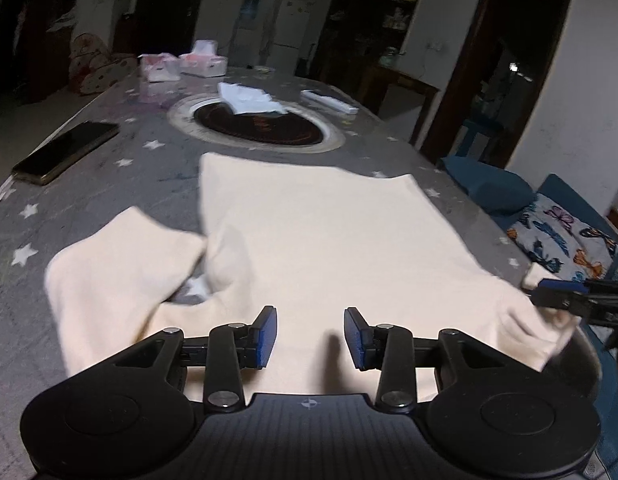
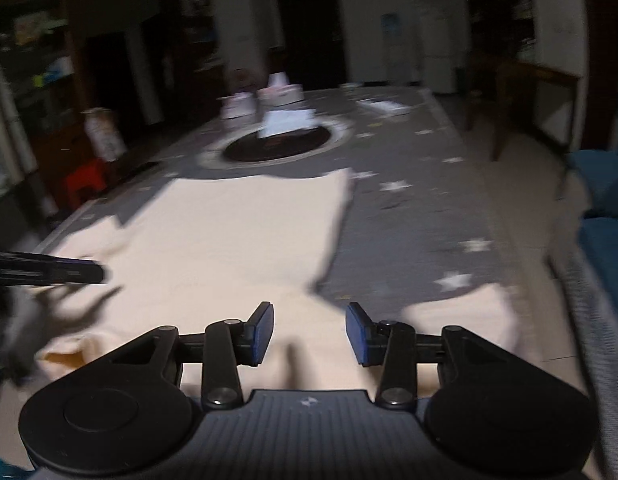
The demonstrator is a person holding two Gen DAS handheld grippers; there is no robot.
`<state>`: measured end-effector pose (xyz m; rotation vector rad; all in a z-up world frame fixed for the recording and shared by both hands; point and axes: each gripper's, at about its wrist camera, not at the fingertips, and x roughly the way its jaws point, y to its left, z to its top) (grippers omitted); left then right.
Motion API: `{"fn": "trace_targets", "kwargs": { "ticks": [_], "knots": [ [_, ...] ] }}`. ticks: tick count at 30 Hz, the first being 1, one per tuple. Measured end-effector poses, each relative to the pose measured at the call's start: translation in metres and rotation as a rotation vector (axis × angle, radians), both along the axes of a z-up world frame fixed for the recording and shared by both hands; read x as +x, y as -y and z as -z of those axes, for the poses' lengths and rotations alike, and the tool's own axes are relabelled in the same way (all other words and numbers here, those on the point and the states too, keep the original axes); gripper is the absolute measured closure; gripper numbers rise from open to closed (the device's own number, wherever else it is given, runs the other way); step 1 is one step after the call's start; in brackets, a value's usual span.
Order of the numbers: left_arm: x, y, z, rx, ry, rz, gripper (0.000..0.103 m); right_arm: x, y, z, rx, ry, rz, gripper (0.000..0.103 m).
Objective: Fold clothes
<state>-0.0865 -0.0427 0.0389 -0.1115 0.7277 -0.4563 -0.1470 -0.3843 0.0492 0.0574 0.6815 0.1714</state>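
A cream long-sleeved top [image 1: 317, 240] lies flat on the grey star-patterned table [image 1: 109, 176]. Its body runs away from me and its left sleeve [image 1: 121, 264] is bent over at the near left. My left gripper [image 1: 311, 338] hovers over the top's near edge, open, with nothing between its blue pads. In the right wrist view, which is blurred, the same top [image 2: 229, 240] fills the middle. My right gripper [image 2: 310, 334] is open above the top's near right part, and the right sleeve [image 2: 461, 312] lies just to its right. Each gripper shows at the edge of the other's view.
A dark phone [image 1: 65, 152] lies at the table's left edge. Beyond the top is a round dark inset [image 1: 257, 124] with a white cloth [image 1: 249, 98] on it. Farther back are tissue boxes [image 1: 203, 60] and a white remote [image 1: 329, 101]. A blue sofa with a butterfly cushion [image 1: 561, 236] borders the right.
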Motion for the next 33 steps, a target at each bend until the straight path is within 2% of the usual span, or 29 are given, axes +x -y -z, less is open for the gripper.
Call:
{"fn": "trace_targets", "kwargs": {
  "ticks": [3,9,16,21,27,30,33],
  "knots": [
    [-0.006,0.016,-0.006,-0.02,0.017,0.06,0.057,0.004,0.013,0.001,-0.073,-0.005,0.063,0.064],
    [-0.018,0.053,-0.001,-0.036,-0.004,0.184,0.054,0.013,0.023,0.011,-0.204,-0.057,0.069,0.066],
    [-0.023,0.075,0.012,-0.013,-0.045,0.262,0.053,0.01,0.021,0.013,-0.332,-0.034,0.059,0.096],
    [-0.024,0.075,0.014,-0.006,-0.047,0.271,0.051,0.005,0.037,-0.008,-0.28,0.061,0.124,0.099],
    [-0.025,0.076,0.015,-0.005,-0.042,0.283,0.048,-0.029,0.063,-0.034,-0.204,0.181,0.257,0.099],
    [-0.026,0.076,0.015,-0.005,-0.037,0.291,0.047,-0.038,0.08,-0.023,-0.175,0.125,0.34,0.093],
    [-0.027,0.076,0.015,0.002,-0.035,0.298,0.047,-0.044,0.094,-0.001,-0.192,0.061,0.417,0.093]
  ]
}}
